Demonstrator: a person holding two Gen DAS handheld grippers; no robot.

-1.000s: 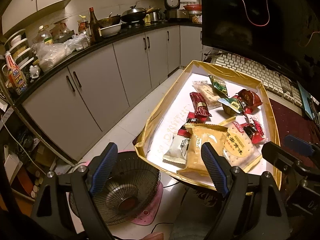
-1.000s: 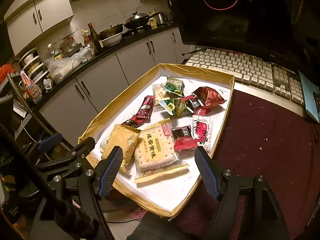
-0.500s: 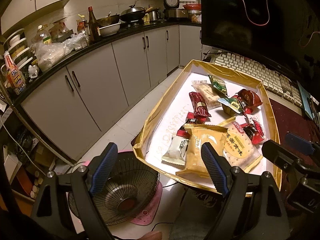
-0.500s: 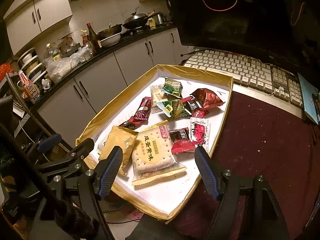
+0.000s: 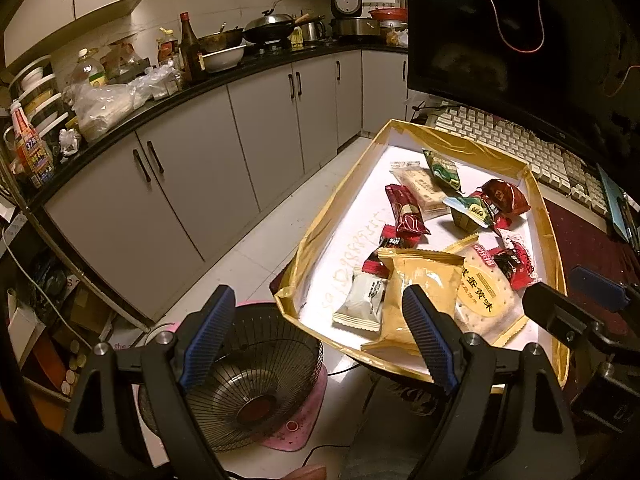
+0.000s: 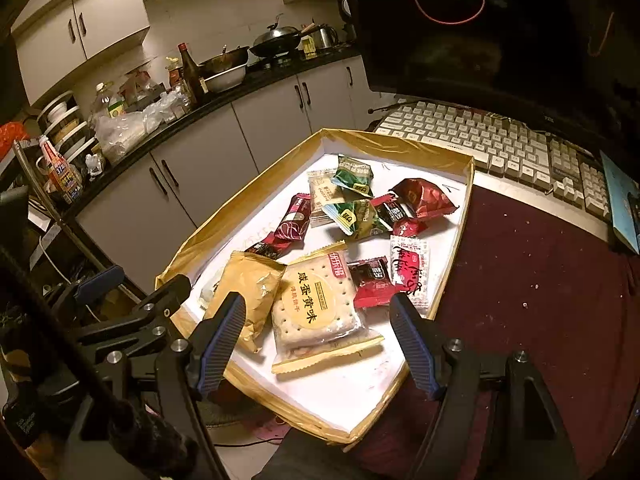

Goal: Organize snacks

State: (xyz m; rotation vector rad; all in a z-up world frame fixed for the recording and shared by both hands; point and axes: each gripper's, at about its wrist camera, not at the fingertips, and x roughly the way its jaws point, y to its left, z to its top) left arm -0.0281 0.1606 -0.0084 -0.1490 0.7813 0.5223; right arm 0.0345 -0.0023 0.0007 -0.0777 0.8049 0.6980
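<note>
1. The left gripper (image 5: 316, 340) has its blue fingers (image 5: 428, 340) wide apart and holds nothing.
2. The right gripper (image 6: 316, 340) is wide apart too, low in the frame, and holds nothing.
3. The snacks lie in a gold-edged tray (image 6: 404, 144) in the middle of the frame.
4. A big cracker pack (image 6: 316, 308) lies between the right fingers, beside a tan bag (image 6: 248, 292).
5. A keyboard (image 6: 480, 136) sits on the bench at the upper right.

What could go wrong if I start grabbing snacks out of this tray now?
The gold-edged tray seems to overhang the table edge above a fan; pressing its near end might tip it. The yellow packet overlaps the cracker pack, so the right hand-held gripper may snag both. The left hand-held gripper hangs close, risking a collision.
</note>
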